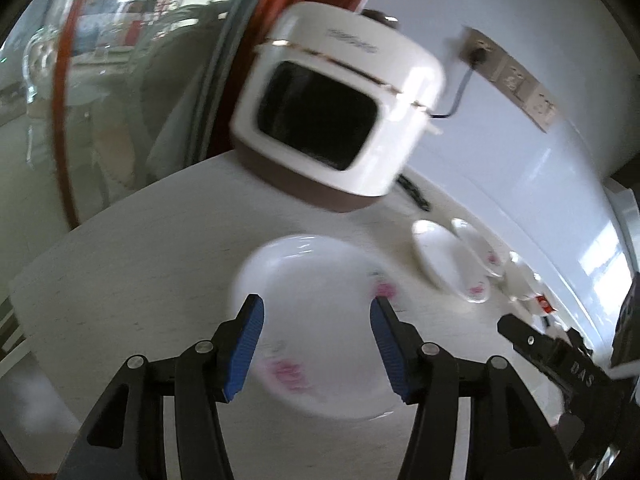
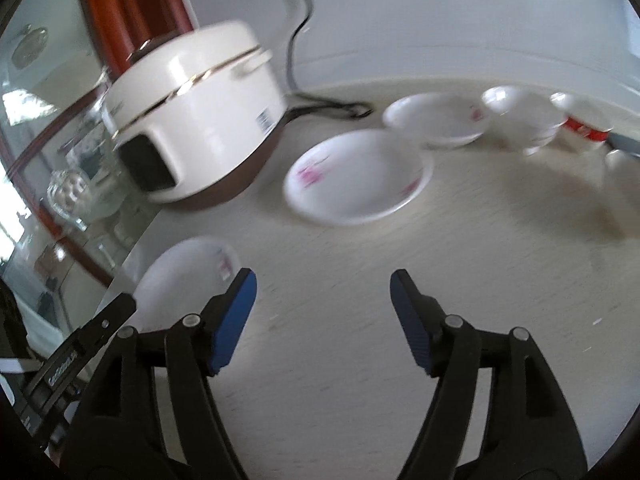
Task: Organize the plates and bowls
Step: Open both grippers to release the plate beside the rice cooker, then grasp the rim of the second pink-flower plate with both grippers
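A plate (image 1: pixel 320 320) lies on the desk (image 1: pixel 140 260) before the rice cooker (image 1: pixel 340 108), directly beneath the left claw (image 1: pixel 316 312), which hangs open. The right claw (image 2: pixel 323 284) gapes empty over bare desk, 1 plate (image 2: pixel 356 176) beyond it beside the cooker.

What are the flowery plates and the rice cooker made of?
Plates: probably glazed ceramic or white glass; they look smooth and shiny, with pink printed flowers. Rice cooker: glossy cream shell, likely plastic or painted metal, with a gold trim line, dark panel and brown base. Blur hides finer detail.
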